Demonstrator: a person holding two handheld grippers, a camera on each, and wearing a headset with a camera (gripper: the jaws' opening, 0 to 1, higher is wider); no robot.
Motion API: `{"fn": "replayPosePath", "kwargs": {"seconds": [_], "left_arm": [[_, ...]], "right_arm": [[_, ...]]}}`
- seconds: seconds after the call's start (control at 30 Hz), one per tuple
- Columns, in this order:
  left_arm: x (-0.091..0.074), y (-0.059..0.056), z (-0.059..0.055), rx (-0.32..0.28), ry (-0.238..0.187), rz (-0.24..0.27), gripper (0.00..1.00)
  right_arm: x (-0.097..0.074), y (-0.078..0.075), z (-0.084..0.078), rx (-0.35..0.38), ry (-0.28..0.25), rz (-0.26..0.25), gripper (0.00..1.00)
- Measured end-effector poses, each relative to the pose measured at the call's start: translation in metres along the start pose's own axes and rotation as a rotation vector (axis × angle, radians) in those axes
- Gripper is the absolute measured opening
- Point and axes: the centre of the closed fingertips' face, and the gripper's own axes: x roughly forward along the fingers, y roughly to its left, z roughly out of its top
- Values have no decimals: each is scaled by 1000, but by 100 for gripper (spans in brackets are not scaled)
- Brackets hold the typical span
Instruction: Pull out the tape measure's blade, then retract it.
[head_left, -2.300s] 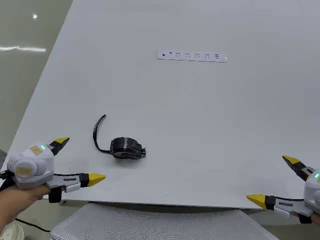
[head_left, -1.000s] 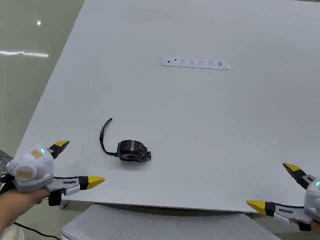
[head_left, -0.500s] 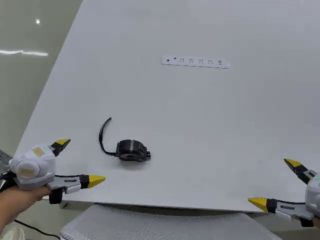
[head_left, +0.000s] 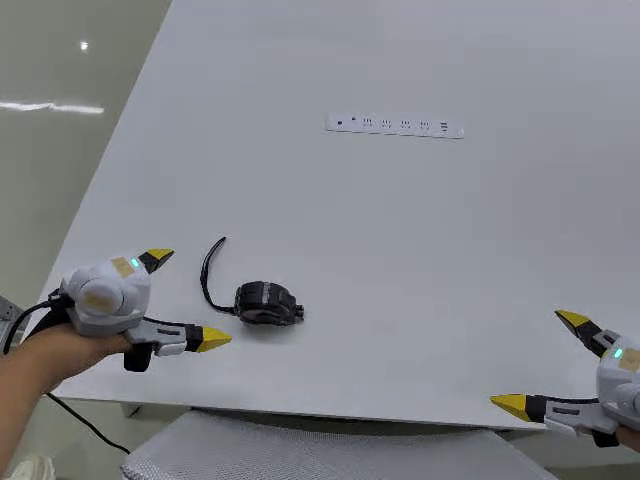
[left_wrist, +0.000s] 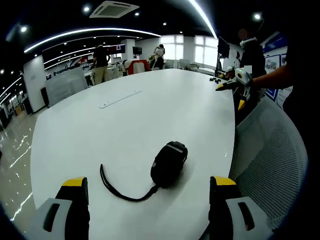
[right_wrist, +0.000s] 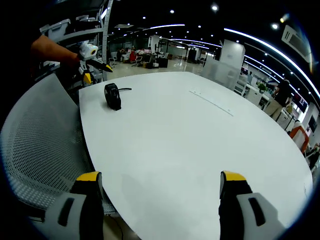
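A black tape measure (head_left: 266, 302) lies on the white counter (head_left: 420, 250). The left gripper (head_left: 185, 298) hovers near it, jaws spread; the right gripper (head_left: 540, 360), also spread, is well apart.

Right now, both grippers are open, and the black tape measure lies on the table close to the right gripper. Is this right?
The tape measure lies close to the left gripper, as the head view shows; the right gripper is far across the table. Both are open.
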Motion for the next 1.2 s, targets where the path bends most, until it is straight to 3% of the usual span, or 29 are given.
{"fn": "replayPosePath", "kwargs": {"seconds": [0.3,0.37,0.43,0.57,0.67,0.77,1.0,1.2], "left_arm": [[6,-3,5,166,117,-84,95],[9,0,2,236,166,-82,95],[13,-5,-3,254,214,-116,95],[25,-12,3,298,237,-156,93],[33,-19,7,311,252,-188,93],[41,-14,7,387,297,-173,93],[58,-18,12,383,319,-203,88],[69,-24,4,355,372,-240,85]], "right_arm": [[5,-2,17,-15,-25,23,99],[7,-2,21,-11,-37,29,99],[11,-1,24,-20,-41,35,99],[17,2,31,-46,-63,67,97],[22,4,34,-43,-49,87,96],[26,7,42,-65,-52,106,96],[34,5,62,-60,-72,135,99],[46,14,75,-71,-88,205,100]]}}
